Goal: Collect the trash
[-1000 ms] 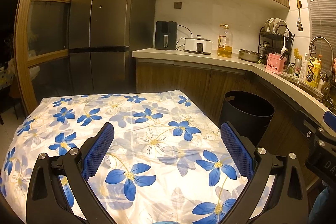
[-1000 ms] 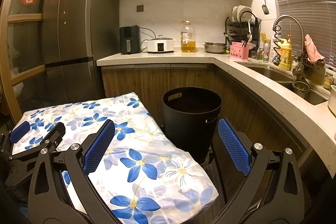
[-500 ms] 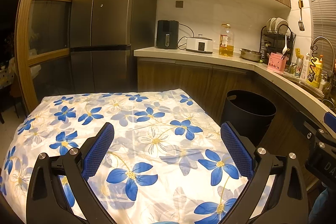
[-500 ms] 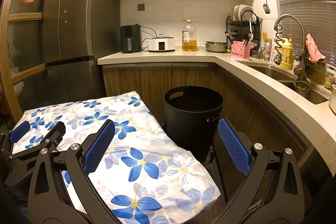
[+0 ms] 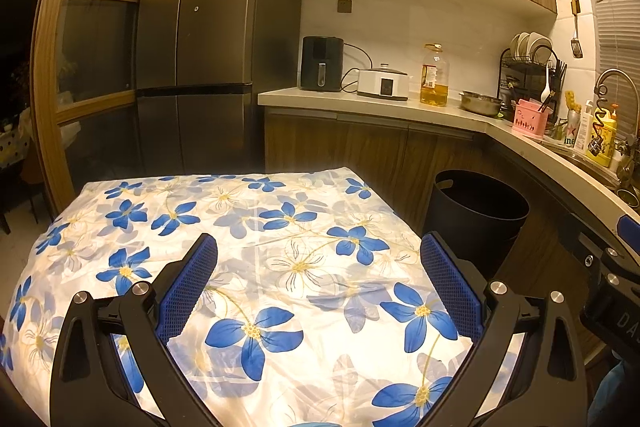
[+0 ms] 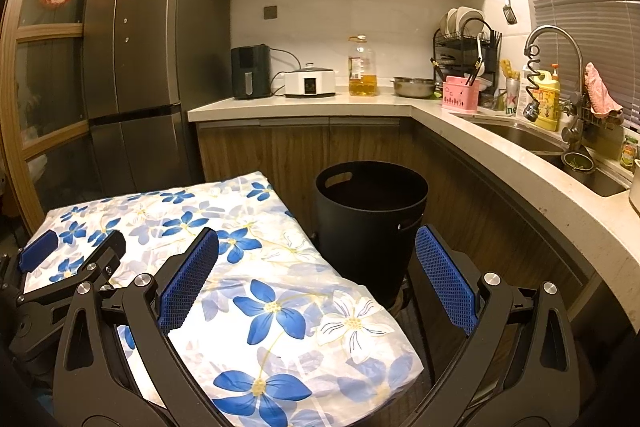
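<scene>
A black round bin (image 6: 370,223) with handle holes stands on the floor beside the table, against the cabinets; it also shows in the left wrist view (image 5: 478,207). I see no trash on the flowered tablecloth (image 5: 280,247). My left gripper (image 5: 318,283) is open and empty above the near part of the table. My right gripper (image 6: 316,277) is open and empty above the table's right edge (image 6: 328,291), just short of the bin. The left gripper's fingers (image 6: 72,259) show at the left of the right wrist view.
A wooden-front counter (image 6: 500,155) wraps around the back and right, carrying an air fryer (image 6: 250,71), a cooker, an oil bottle (image 6: 362,67), a dish rack and a sink (image 6: 520,137). A tall dark fridge (image 5: 208,47) stands behind the table.
Both views have drifted slightly; the scene sits a little lower and farther right in frame. Both grippers stay open and empty.
</scene>
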